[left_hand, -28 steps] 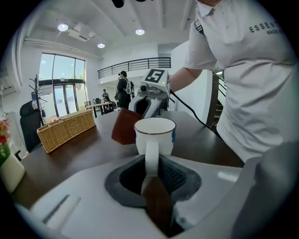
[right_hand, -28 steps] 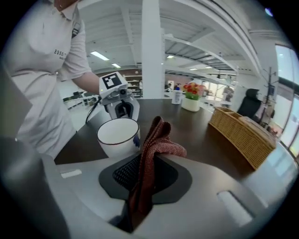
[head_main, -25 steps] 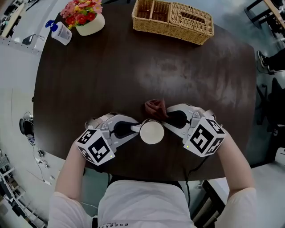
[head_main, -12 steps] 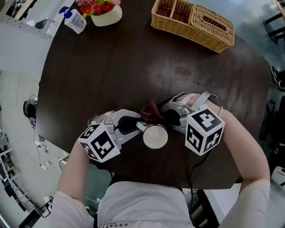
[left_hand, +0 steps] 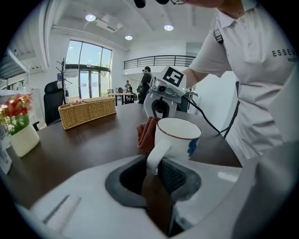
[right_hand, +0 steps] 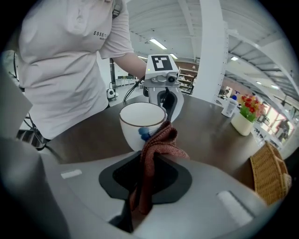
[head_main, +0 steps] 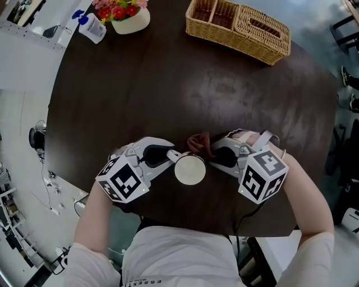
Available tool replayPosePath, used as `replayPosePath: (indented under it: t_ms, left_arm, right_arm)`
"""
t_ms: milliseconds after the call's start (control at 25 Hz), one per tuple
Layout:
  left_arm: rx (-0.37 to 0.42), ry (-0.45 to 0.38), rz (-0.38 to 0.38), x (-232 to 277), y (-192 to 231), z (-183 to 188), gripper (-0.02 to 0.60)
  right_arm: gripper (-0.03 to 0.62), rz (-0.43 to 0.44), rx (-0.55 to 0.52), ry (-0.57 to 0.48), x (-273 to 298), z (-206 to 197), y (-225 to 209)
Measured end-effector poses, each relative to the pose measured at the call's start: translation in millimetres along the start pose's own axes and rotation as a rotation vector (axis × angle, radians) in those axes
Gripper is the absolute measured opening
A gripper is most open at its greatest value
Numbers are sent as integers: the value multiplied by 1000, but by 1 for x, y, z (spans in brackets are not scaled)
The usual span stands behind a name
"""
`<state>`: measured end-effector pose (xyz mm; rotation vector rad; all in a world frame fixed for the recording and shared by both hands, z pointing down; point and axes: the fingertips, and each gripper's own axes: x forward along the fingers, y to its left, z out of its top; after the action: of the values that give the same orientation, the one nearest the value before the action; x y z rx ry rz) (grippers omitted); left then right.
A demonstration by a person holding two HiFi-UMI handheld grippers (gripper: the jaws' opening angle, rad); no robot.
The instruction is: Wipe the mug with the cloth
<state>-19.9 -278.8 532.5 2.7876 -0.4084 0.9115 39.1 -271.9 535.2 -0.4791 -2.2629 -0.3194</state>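
A white mug (head_main: 190, 169) with a dark rim and a blue mark stands upright near the table's front edge. My left gripper (head_main: 170, 158) is shut on the mug's handle (left_hand: 156, 158), reaching in from the left. My right gripper (head_main: 208, 155) comes from the right, shut on a reddish-brown cloth (head_main: 197, 143). The cloth (right_hand: 156, 149) bunches against the mug's side (right_hand: 140, 124), beside the blue mark. In the left gripper view the cloth (left_hand: 146, 133) shows behind the mug (left_hand: 176, 139).
A dark round table (head_main: 185, 84) carries a wicker basket (head_main: 239, 27) at the far side, a white pot of flowers (head_main: 124, 14) and a small bottle (head_main: 90, 26) at the far left. A cable (head_main: 243, 210) hangs off the front edge.
The right gripper has dropped back down and to the right beside the mug, with the cloth sliding along the mug's far side. The left gripper keeps its hold on the handle.
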Motion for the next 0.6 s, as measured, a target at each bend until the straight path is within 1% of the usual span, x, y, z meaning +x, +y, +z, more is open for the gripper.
replayPosePath:
  t_ms: [120,240,360,480,600]
  left_arm:
    - [-19,2,22,0,1,0,75]
    - [-27,0,47,0,0,0,75]
    - [-53,-9,82,0,-1,-1,75]
    - [-86,-9,121,-3,-2,-2,75]
    - [-113,-5,162,-4,-4,-4,75]
  right_arm:
    - [81,-33,55,-2,-2,-4,9]
    - [81,-94,127,2,-2,-7,16]
    - [81,-186,206,3,-3,-5,21]
    - [81,-283,307,-18,-6,0,28]
    - [81,-355,403,-45,-10,3,36]
